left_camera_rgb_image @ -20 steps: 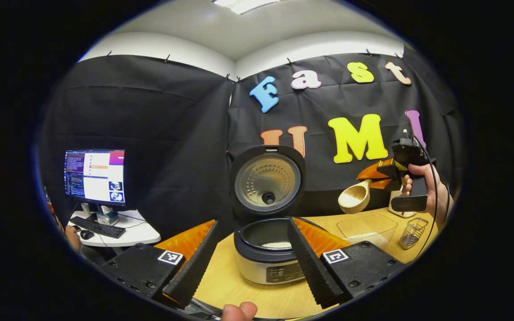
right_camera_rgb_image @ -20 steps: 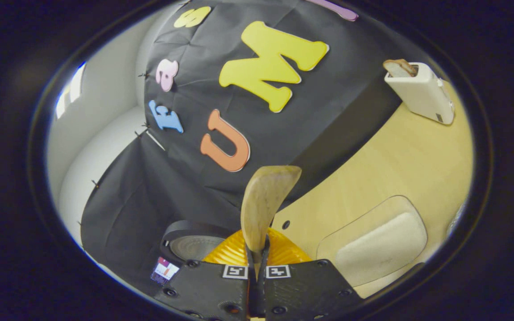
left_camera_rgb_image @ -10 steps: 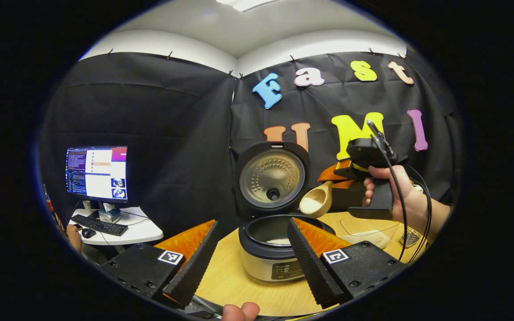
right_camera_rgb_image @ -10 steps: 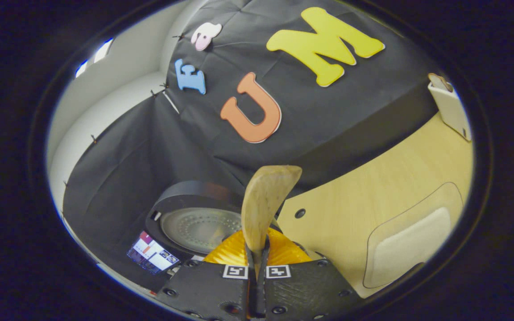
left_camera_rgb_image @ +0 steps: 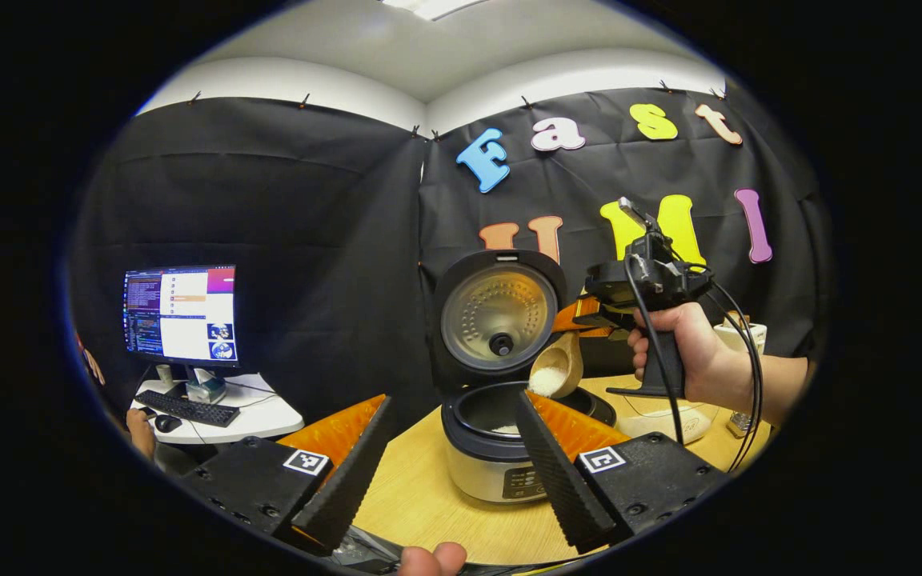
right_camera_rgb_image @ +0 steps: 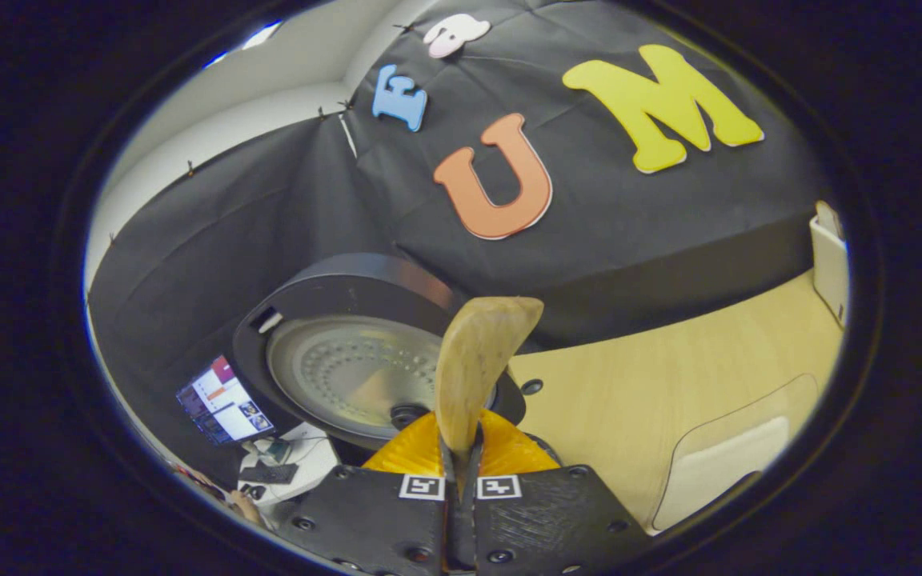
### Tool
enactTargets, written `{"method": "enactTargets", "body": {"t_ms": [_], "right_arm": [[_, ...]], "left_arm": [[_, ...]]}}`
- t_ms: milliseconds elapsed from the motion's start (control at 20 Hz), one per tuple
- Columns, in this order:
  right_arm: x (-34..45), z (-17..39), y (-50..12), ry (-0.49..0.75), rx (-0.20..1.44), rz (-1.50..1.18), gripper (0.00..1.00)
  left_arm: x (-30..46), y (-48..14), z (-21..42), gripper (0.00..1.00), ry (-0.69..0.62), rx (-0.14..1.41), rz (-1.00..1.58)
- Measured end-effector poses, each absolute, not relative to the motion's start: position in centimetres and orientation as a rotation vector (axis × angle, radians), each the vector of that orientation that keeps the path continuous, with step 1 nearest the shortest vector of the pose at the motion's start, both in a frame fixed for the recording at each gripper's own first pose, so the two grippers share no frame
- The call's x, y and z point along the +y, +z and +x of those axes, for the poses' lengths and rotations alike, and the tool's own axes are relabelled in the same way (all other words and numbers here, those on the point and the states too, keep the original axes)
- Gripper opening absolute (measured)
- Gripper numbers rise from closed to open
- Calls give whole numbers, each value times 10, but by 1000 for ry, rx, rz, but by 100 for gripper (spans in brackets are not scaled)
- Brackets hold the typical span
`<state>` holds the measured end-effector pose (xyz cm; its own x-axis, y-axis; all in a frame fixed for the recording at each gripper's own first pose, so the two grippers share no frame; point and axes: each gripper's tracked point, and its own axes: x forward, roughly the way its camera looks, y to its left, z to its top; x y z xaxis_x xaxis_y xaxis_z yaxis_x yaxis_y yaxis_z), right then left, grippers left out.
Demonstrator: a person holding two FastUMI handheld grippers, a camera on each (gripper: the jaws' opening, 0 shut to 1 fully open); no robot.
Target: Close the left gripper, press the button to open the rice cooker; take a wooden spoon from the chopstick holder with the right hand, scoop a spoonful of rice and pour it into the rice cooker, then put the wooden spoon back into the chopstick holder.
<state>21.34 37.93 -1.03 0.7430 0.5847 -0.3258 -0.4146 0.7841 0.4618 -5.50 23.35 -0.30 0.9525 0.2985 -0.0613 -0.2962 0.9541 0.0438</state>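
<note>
In the left gripper view, the left gripper hangs low in front of the cooker. Its jaws are wide apart and hold nothing. The lid stands straight up, so the pot is open. A hand holds the right gripper, and the spoon is in its grip. A second ago the spoon was far off to the right, over the table. Now its bowl is tipped down at the pot's rim, with white rice at its lip. That looks like the pour is starting. A little rice lies in the pot already.

In the right gripper view, the right gripper is pinched tight on the spoon handle. The lid has grown big and near, where before it was small and low. The rice tray has slid off to the right edge. After the pour, the spoon must go back in its holder.
</note>
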Motion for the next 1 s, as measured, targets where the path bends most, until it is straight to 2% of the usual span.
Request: {"method": "enactTargets", "body": {"t_ms": [800, 1000], "right_arm": [[406, 197, 7, 570, 217, -252, 0], [410, 189, 8, 575, 184, -301, 0]], "left_arm": [[237, -1, -58, 98, 305, 53, 25], [235, 0, -57, 98, 298, 47, 15]]}}
